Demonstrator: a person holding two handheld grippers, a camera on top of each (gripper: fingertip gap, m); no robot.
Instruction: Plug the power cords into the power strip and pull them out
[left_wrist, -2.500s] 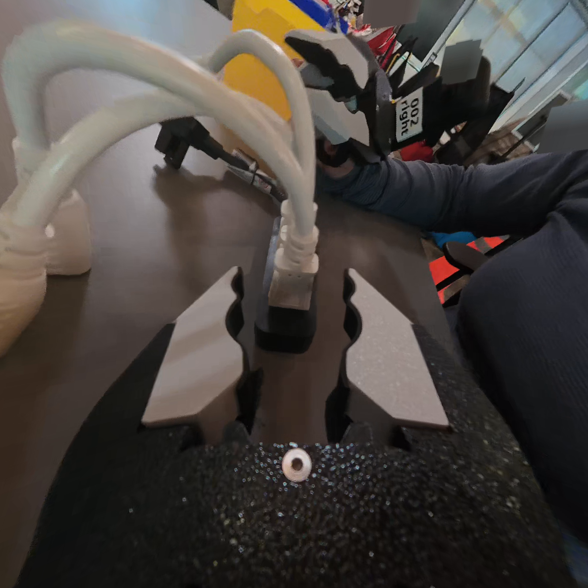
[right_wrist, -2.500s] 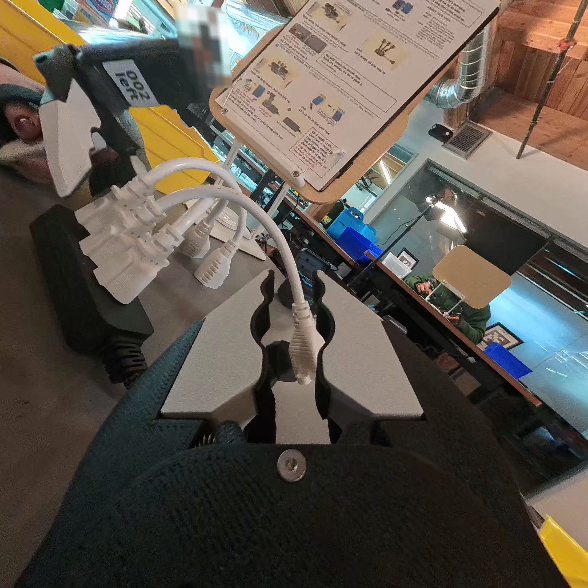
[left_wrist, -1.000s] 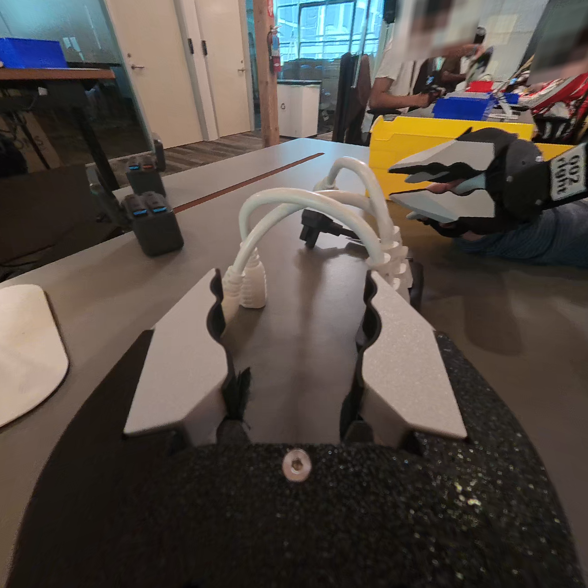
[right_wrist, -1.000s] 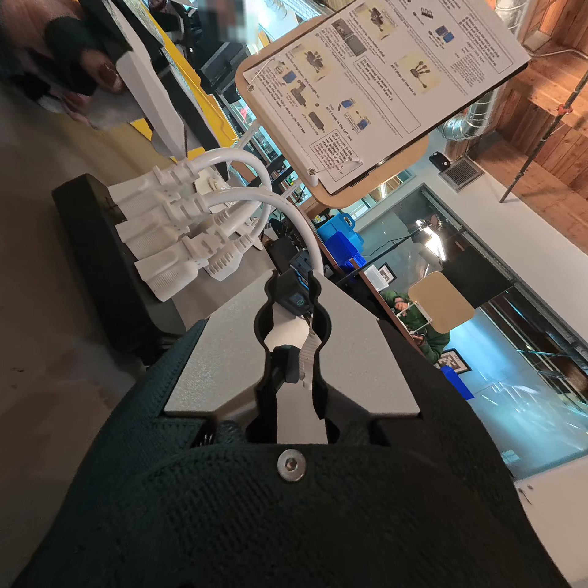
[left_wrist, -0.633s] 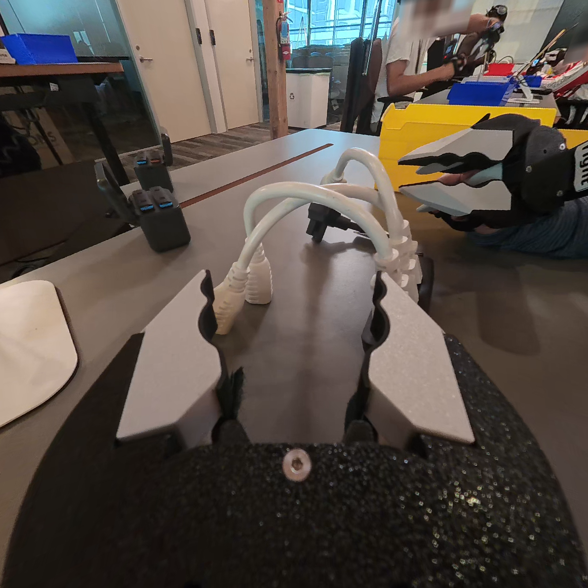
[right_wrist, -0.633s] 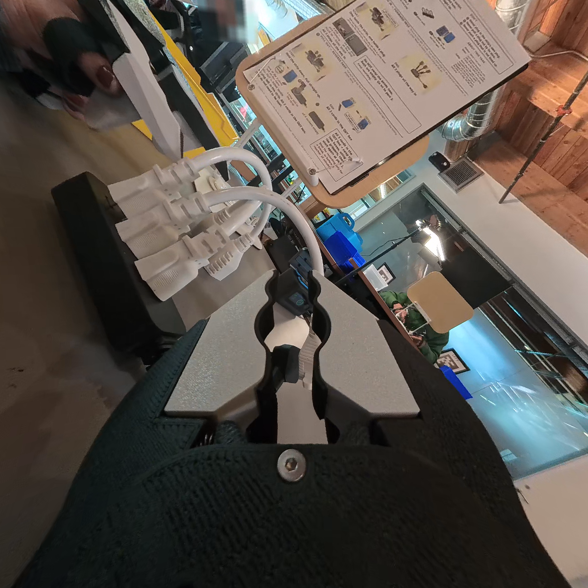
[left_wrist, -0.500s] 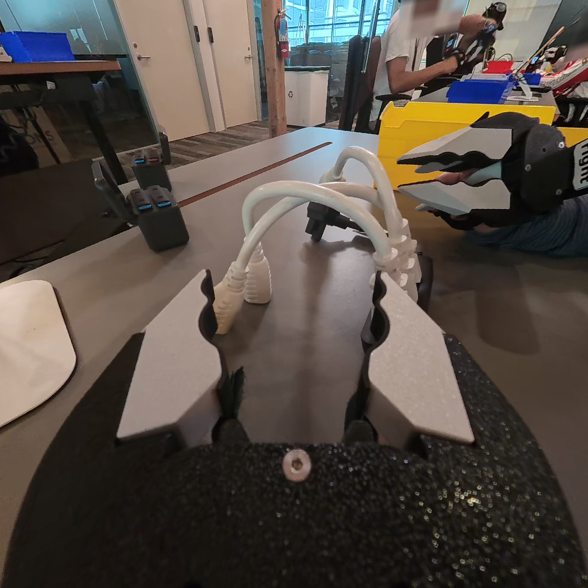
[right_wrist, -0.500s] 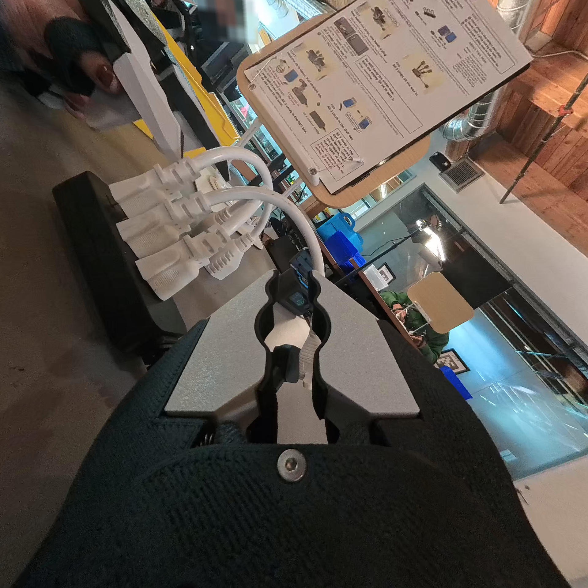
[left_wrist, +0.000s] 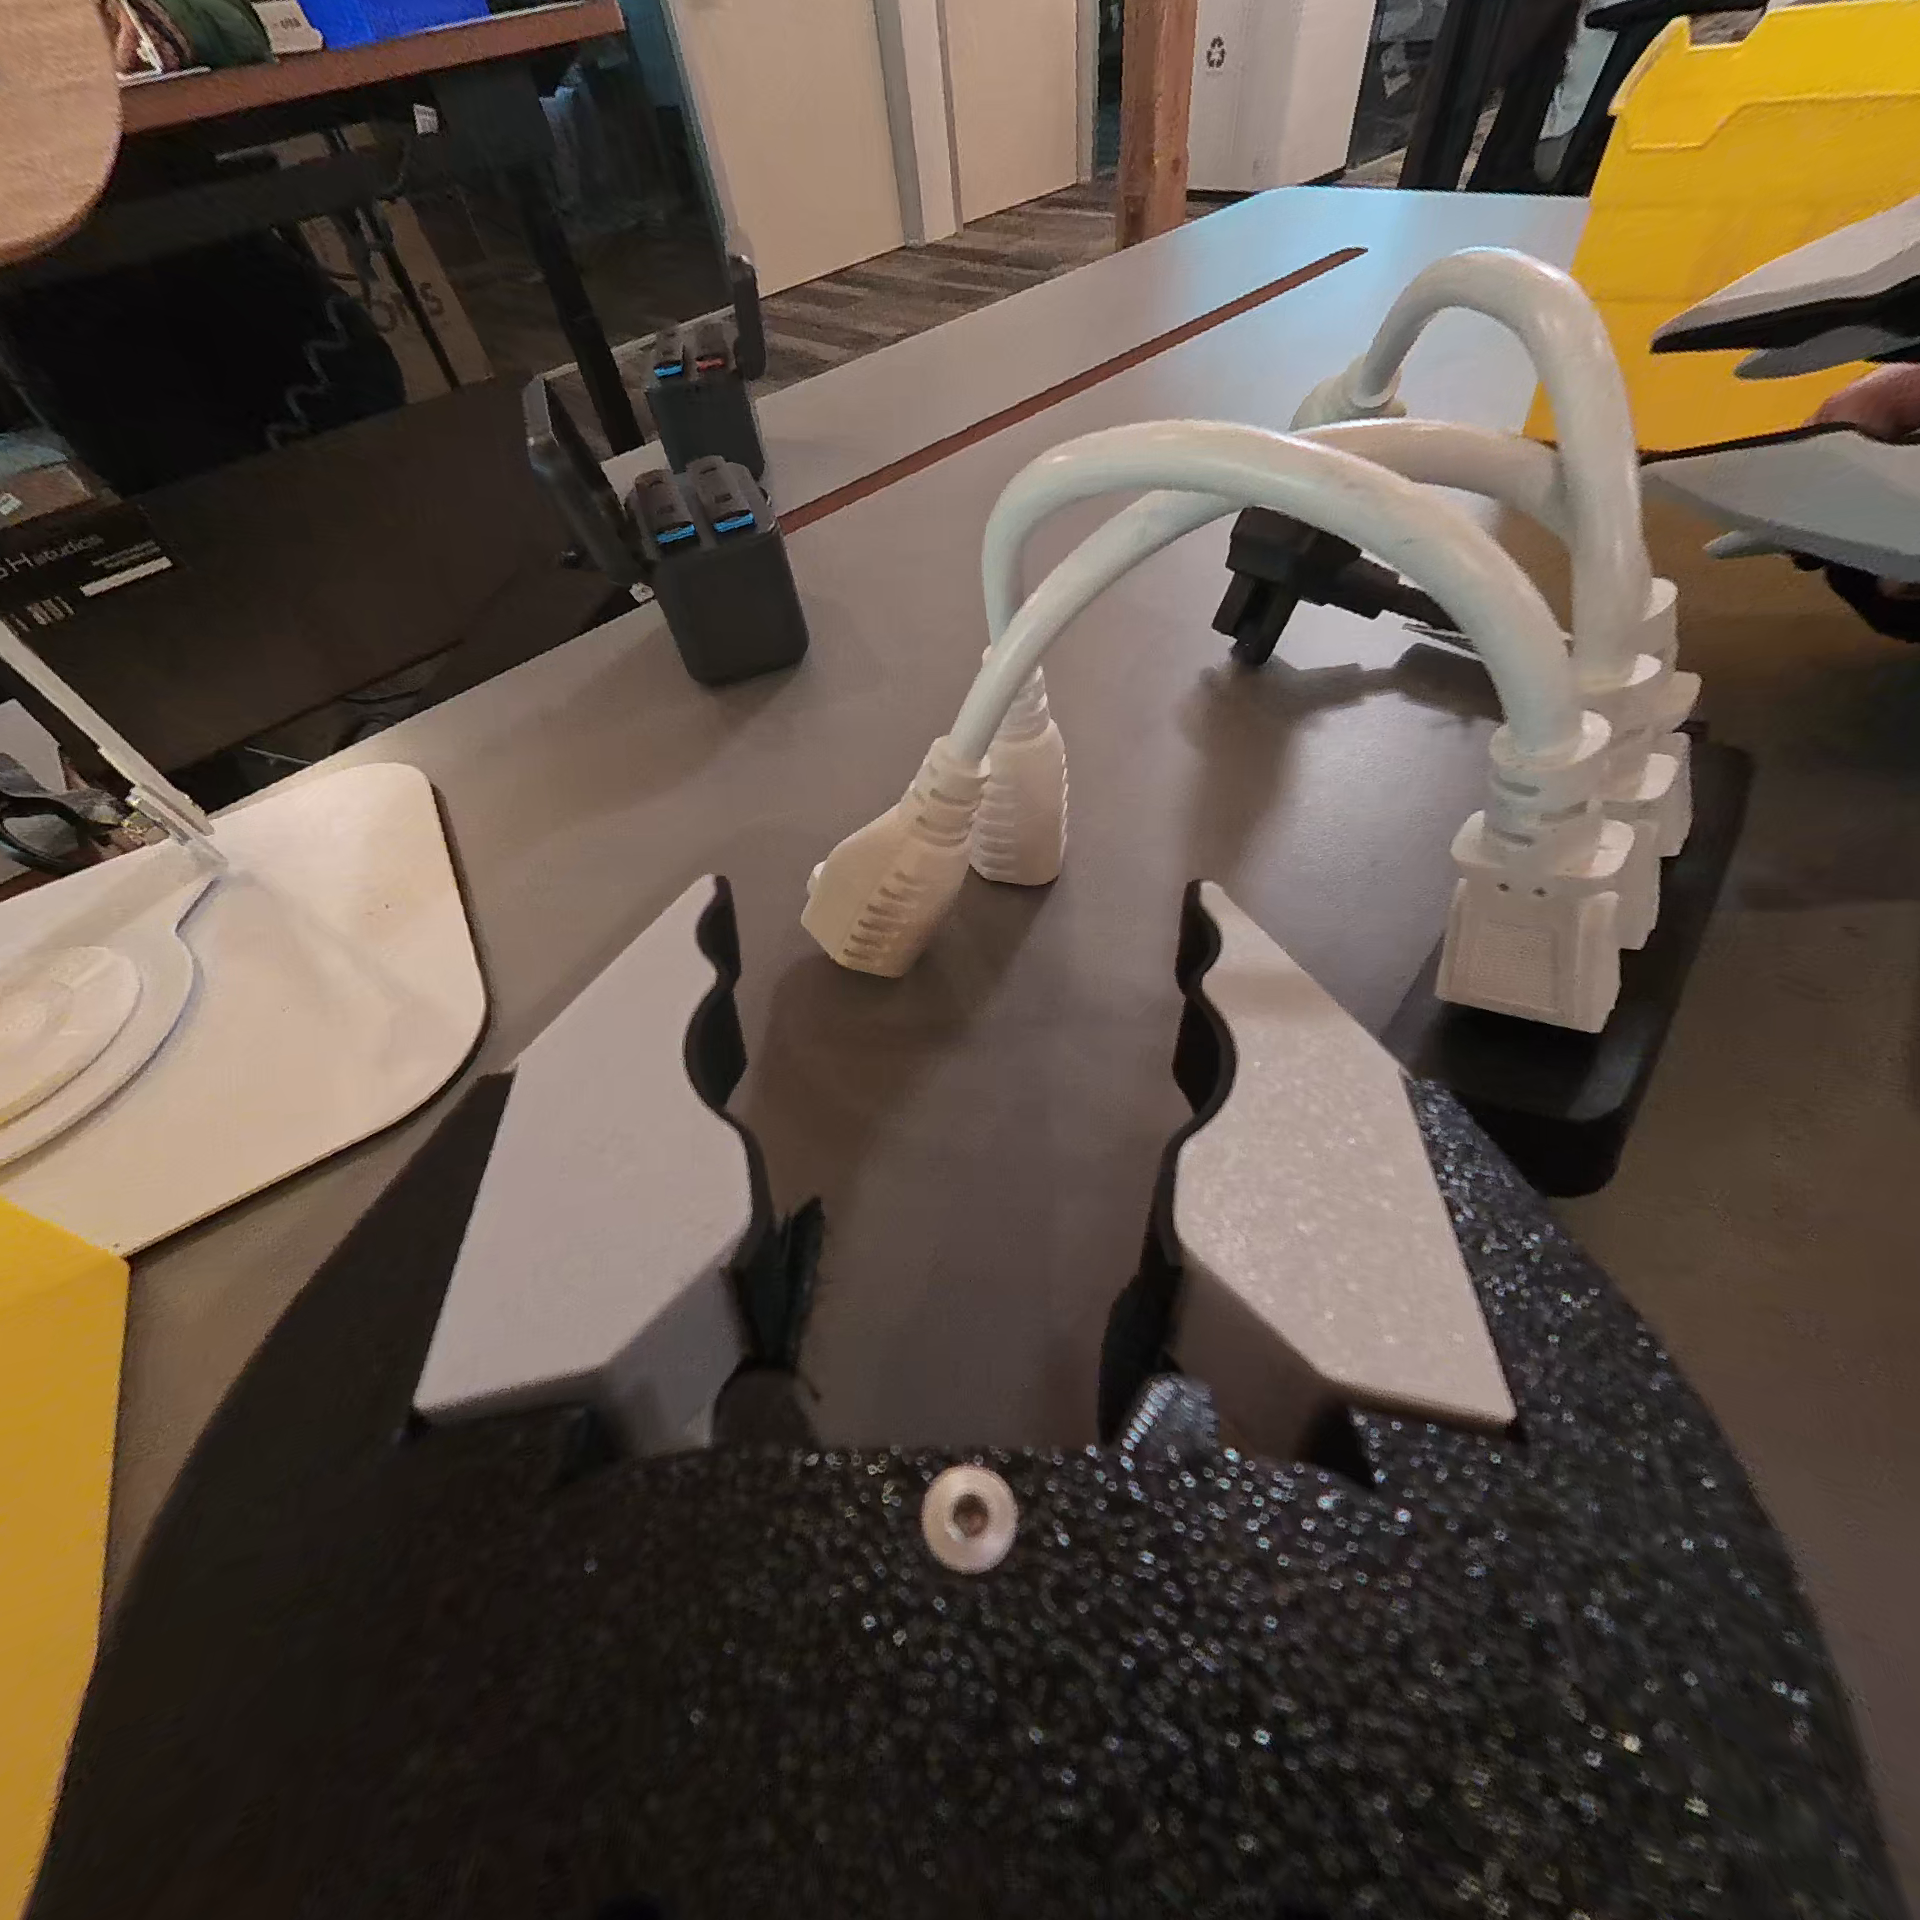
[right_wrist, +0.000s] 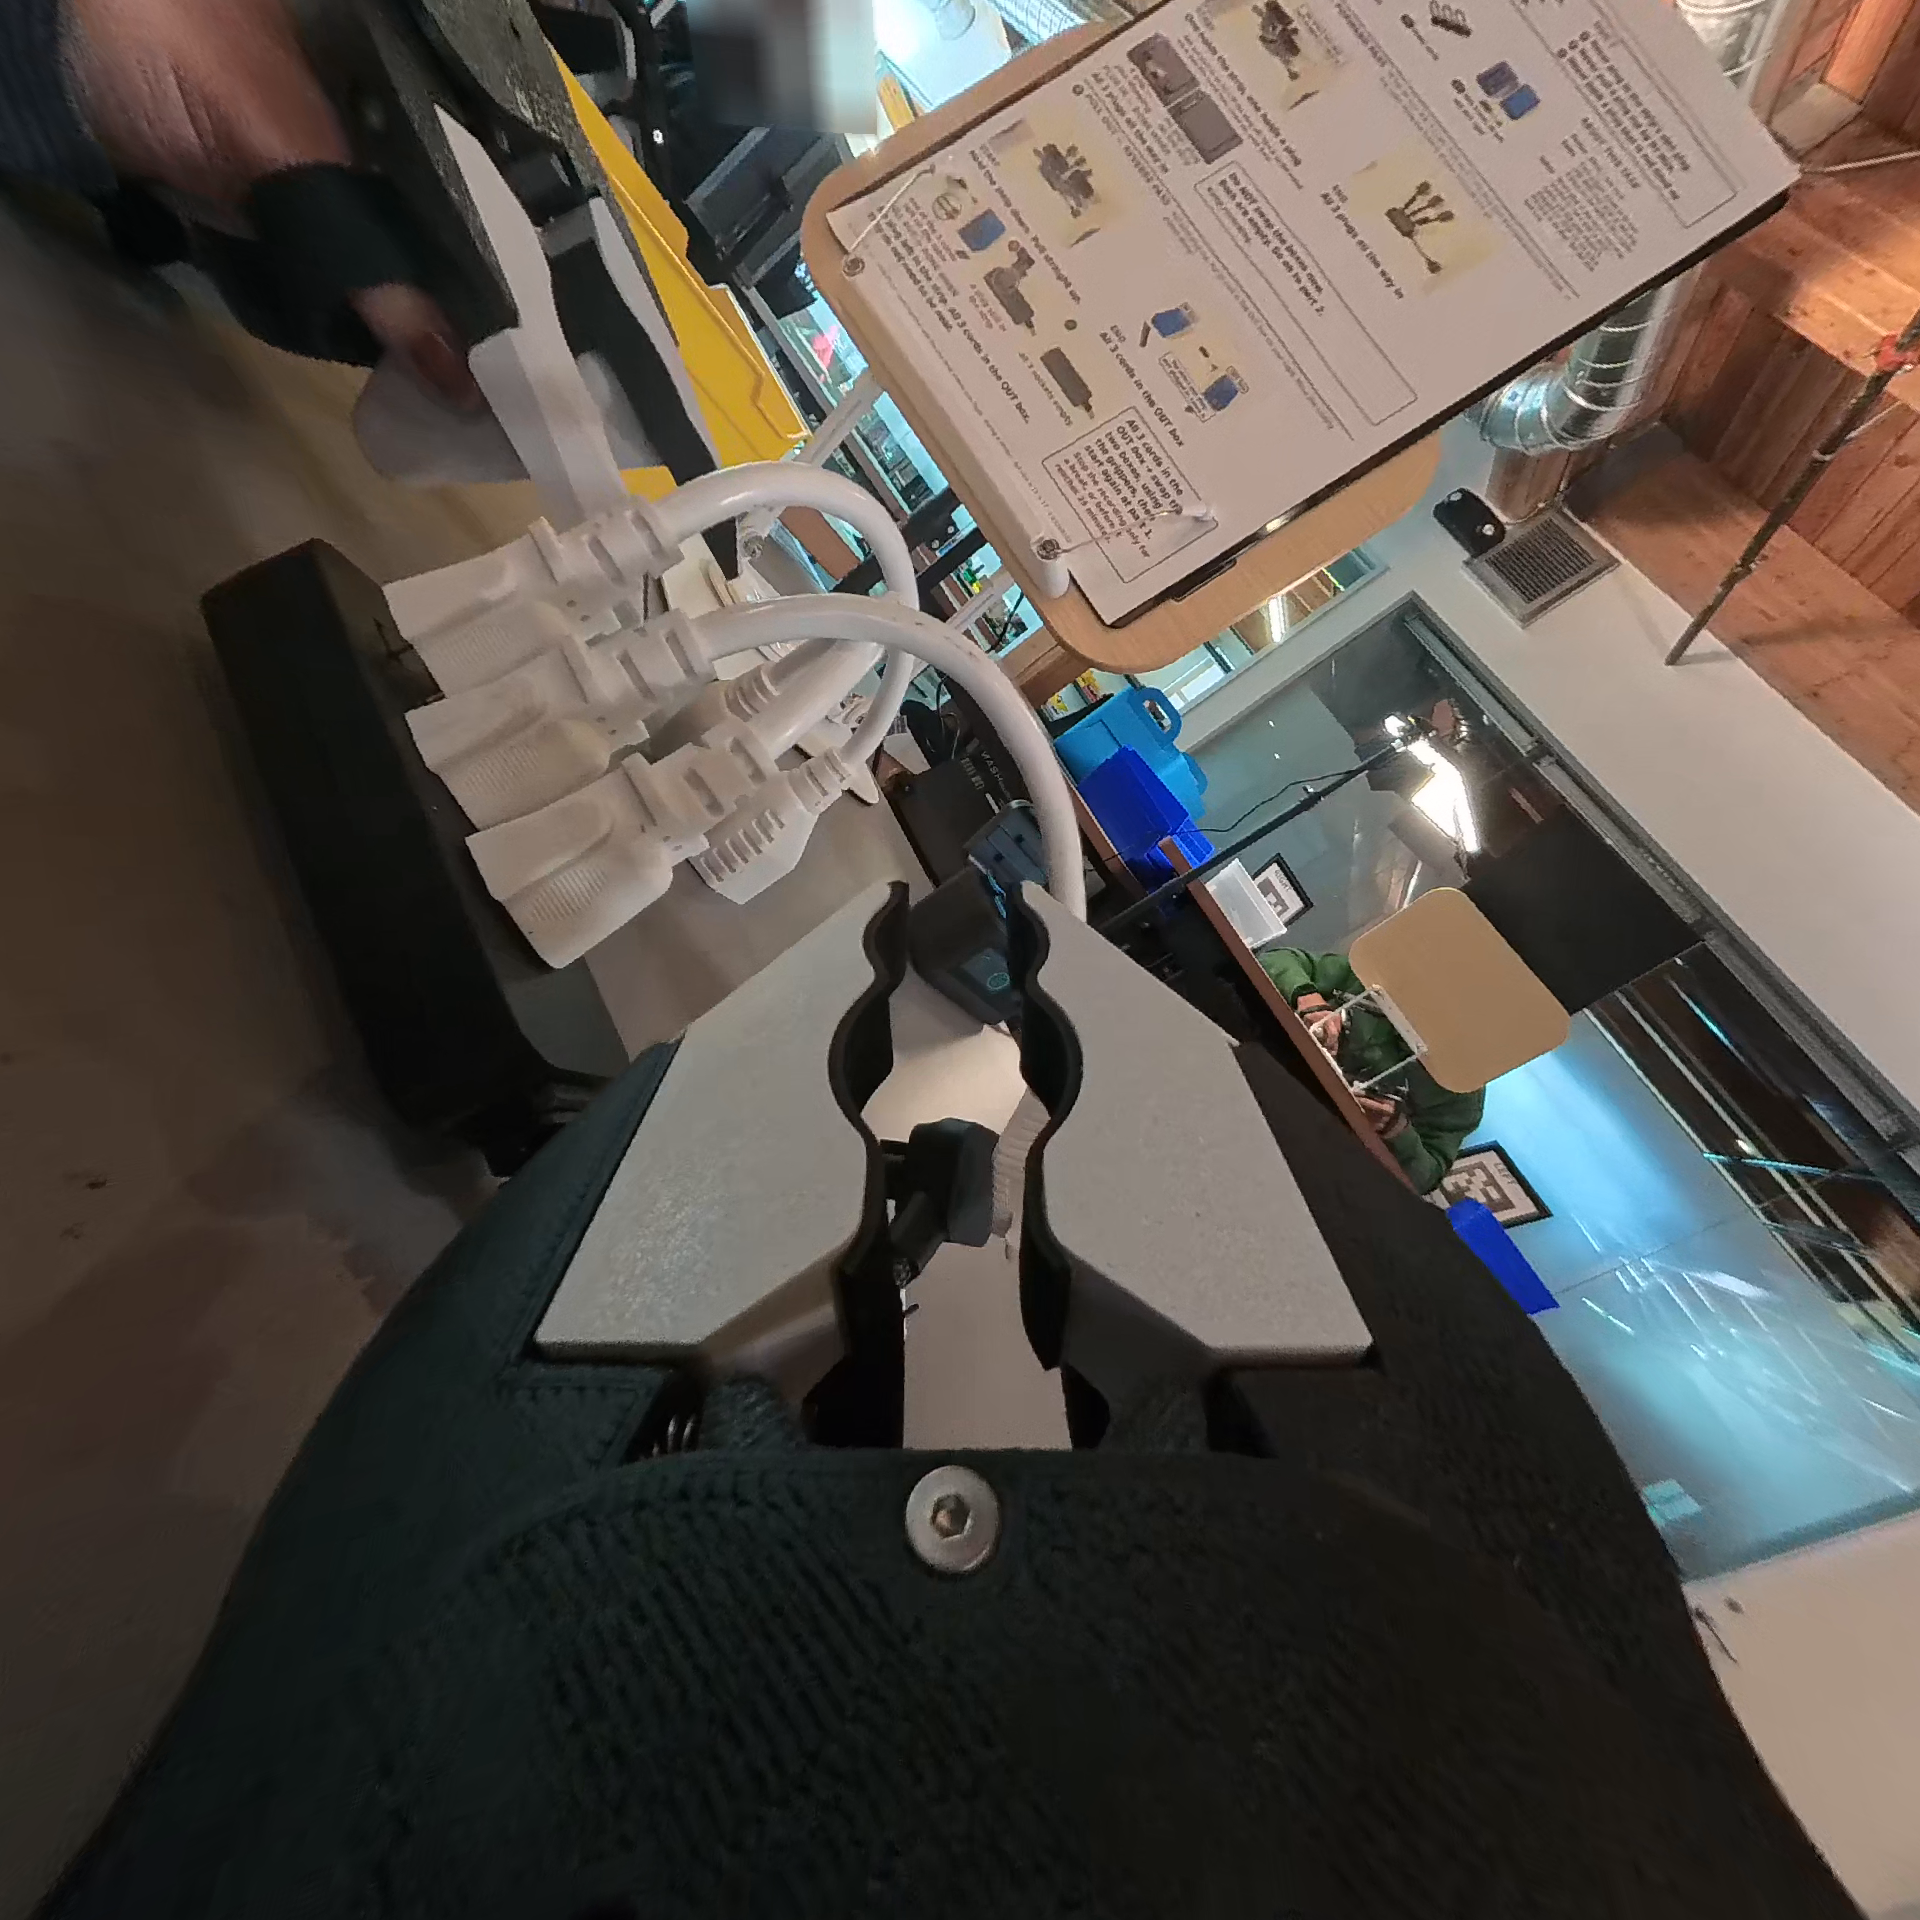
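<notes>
A: Left gripper (left_wrist: 961, 997) gapes empty, near the loose connector (left_wrist: 891, 902). Why?

B: Likely lining up a grab. Right gripper (right_wrist: 956, 925) pinches a cord (right_wrist: 1023, 821); three plugs (right_wrist: 530, 748) sit in the power strip (right_wrist: 343, 852), far left.

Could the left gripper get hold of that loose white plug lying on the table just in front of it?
Probably yes. The left gripper is open and empty, and the loose white plug lies on the table just beyond its fingers, with nothing between them.

the left gripper (left_wrist: 956, 997) hangs open over the grey table (left_wrist: 1039, 582), nothing between its fingers. three white power cords (left_wrist: 1278, 488) arch from the flat black power strip (left_wrist: 1579, 1049).
</notes>
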